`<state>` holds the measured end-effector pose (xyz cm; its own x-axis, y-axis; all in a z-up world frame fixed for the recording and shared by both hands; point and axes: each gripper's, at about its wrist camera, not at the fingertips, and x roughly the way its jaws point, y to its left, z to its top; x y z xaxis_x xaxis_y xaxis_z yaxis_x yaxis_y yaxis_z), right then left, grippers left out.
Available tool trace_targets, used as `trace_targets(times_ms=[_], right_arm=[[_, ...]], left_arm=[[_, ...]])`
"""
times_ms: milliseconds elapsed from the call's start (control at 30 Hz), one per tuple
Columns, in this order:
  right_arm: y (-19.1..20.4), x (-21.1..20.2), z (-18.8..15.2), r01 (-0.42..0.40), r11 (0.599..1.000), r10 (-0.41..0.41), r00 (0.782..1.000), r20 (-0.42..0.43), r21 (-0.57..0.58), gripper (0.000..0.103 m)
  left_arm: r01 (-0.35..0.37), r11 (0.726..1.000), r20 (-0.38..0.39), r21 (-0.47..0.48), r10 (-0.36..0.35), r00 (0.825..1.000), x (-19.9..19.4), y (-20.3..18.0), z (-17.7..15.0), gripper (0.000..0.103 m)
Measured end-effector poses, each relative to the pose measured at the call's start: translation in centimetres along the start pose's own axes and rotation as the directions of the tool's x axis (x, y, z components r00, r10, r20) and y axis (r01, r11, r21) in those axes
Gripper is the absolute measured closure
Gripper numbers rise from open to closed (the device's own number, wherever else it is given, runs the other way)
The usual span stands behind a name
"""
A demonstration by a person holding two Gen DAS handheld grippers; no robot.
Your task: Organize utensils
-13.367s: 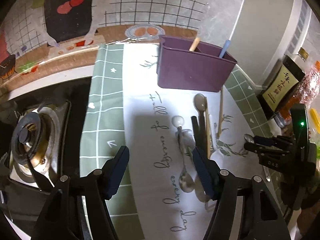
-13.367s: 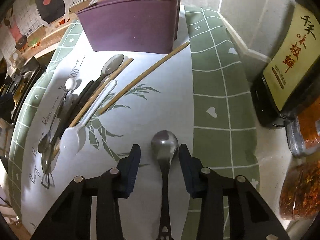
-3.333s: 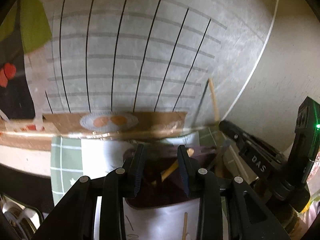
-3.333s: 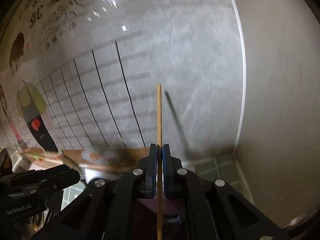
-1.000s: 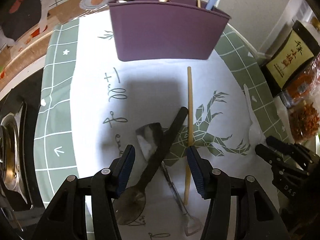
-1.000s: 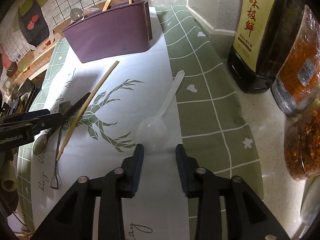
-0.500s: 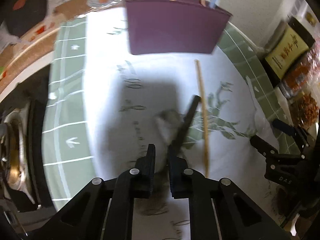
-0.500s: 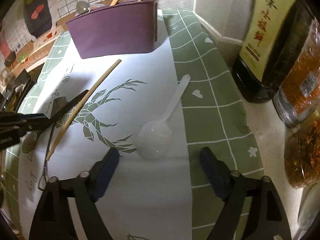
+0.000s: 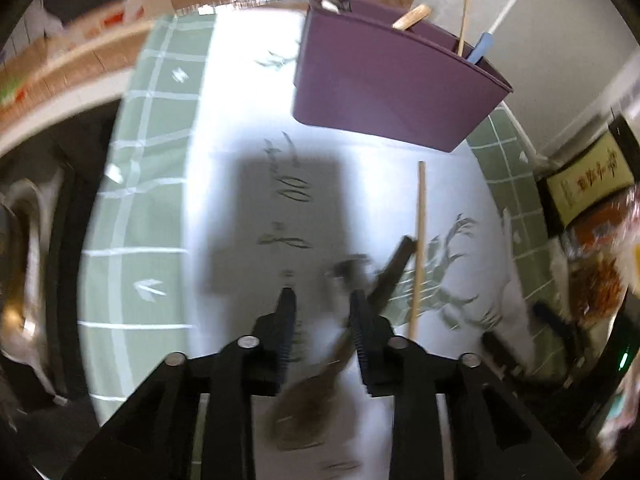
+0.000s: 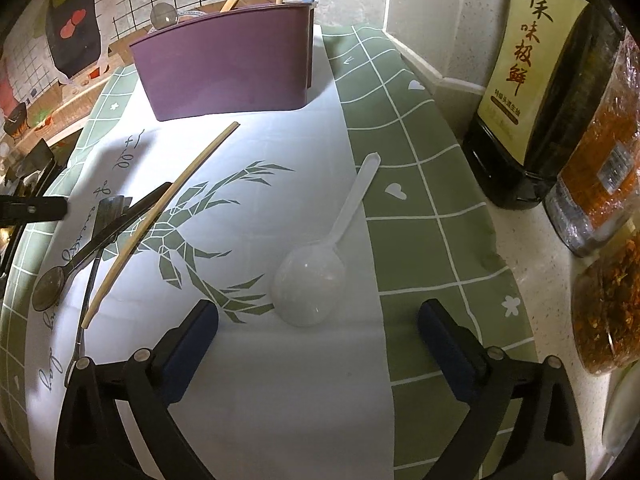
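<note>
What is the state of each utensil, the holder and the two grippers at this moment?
purple holder: upright, utensils inside.
white plastic spoon: flat on the cloth, free.
wooden chopstick: flat, free.
black spoon: flat, beside the chopstick.
right gripper: opening, nothing gripped.
left gripper: opening over the black spoon, grip unclear.

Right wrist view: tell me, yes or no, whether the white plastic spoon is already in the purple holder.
No: the white plastic spoon lies flat on the cloth, apart from the purple holder.

Speckled bench [image 10: 532, 280] is covered by a green-and-white cloth [image 10: 404, 152], on which a purple holder [image 10: 228, 76], white spoon [image 10: 320, 256], chopstick [image 10: 168, 216] and dark spoon [image 10: 80, 256] are laid; a sauce bottle [image 10: 532, 92] is stood beside.
</note>
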<state>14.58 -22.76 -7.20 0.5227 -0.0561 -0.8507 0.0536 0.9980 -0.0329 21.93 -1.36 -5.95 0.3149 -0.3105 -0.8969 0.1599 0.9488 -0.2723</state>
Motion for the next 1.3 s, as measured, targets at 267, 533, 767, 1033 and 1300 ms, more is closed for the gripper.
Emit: trace_targets(times_ms=[267, 533, 767, 1033, 1300], right_arm=[[-0.3, -0.1, -0.3, -0.013, 1.0, 0.012, 1.0, 0.005, 0.011, 0.003], [-0.3, -0.2, -0.3, -0.026, 1.0, 0.026, 1.0, 0.001, 0.006, 0.003], [2.6, -2.7, 1.6, -0.034, 0.989, 0.048, 0.994, 0.093, -0.145, 0.008], [8.5, 1.1, 6.1, -0.208, 0.97, 0.205, 0.978, -0.04, -0.124, 0.032], [10.1, 3.1, 6.3, -0.153, 0.975, 0.144, 0.987, -0.069, -0.161, 0.09]], left_arm=[[-0.06, 0.99, -0.003, 0.127, 0.061, 0.998, 2.3, -4.4, -0.8, 0.069], [-0.15, 0.956, 0.027, 0.251, 0.148, 0.989, 2.3, -4.9, -1.7, 0.069], [-0.145, 0.979, 0.034, 0.142, 0.141, 0.989, 0.1, -0.3, -3.3, 0.079], [-0.07, 0.997, 0.007, 0.023, 0.07, 0.998, -2.4, 2.8, -5.2, 0.081], [-0.034, 0.999, 0.02, 0.022, 0.034, 0.999, -4.2, 2.8, -5.3, 0.08]])
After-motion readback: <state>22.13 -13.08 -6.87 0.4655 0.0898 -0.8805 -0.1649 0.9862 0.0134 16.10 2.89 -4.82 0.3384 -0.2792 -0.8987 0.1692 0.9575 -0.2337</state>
